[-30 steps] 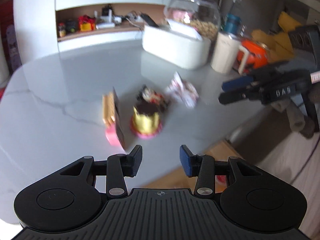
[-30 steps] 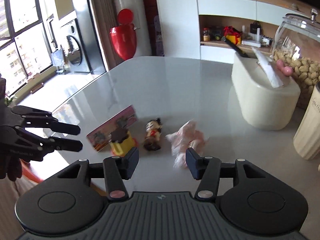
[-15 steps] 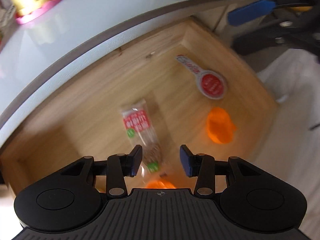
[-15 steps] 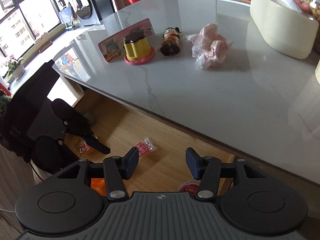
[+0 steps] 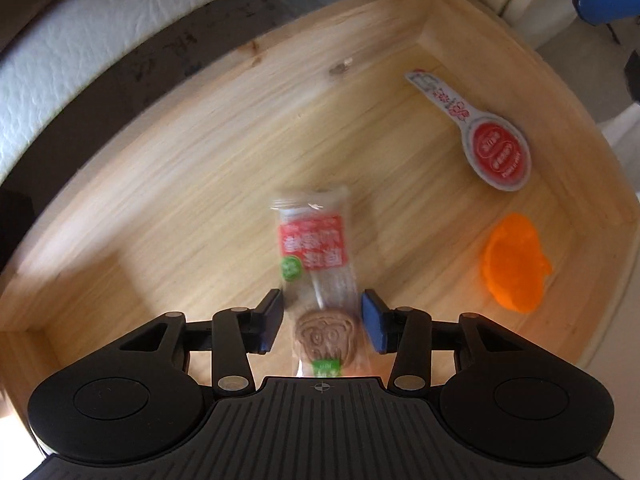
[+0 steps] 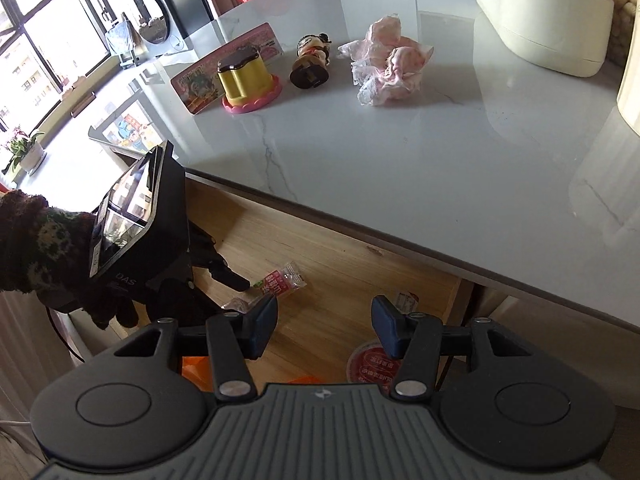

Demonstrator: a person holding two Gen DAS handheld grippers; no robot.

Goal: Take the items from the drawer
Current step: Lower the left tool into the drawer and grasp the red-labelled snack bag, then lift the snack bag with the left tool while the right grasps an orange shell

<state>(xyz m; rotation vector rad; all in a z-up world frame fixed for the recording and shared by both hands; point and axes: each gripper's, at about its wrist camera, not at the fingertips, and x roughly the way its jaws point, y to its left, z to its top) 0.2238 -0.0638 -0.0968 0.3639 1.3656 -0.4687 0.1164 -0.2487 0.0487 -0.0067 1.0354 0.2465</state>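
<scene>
The open wooden drawer (image 5: 192, 168) holds a clear snack packet (image 5: 316, 256) with a red label and a brown biscuit, a white spoon-shaped packet with a red round label (image 5: 492, 148), and an orange piece (image 5: 514, 266). My left gripper (image 5: 322, 320) is open, low in the drawer, its fingers either side of the packet's near end without closing on it. My right gripper (image 6: 324, 326) is open and empty above the drawer's right part. From the right wrist view the snack packet (image 6: 280, 284) lies by the left gripper's fingertips (image 6: 236, 280).
On the marble tabletop (image 6: 440, 152) stand a yellow and pink toy (image 6: 246, 80), a pink card (image 6: 224, 68), a small figurine (image 6: 312, 62), crumpled pink wrapping (image 6: 386, 66) and a white container (image 6: 540, 12). The table edge overhangs the drawer's back.
The left gripper dropped from table height into the drawer and closed in on the snack packet, which now lies between its fingers. The right gripper tilted down over the drawer.
</scene>
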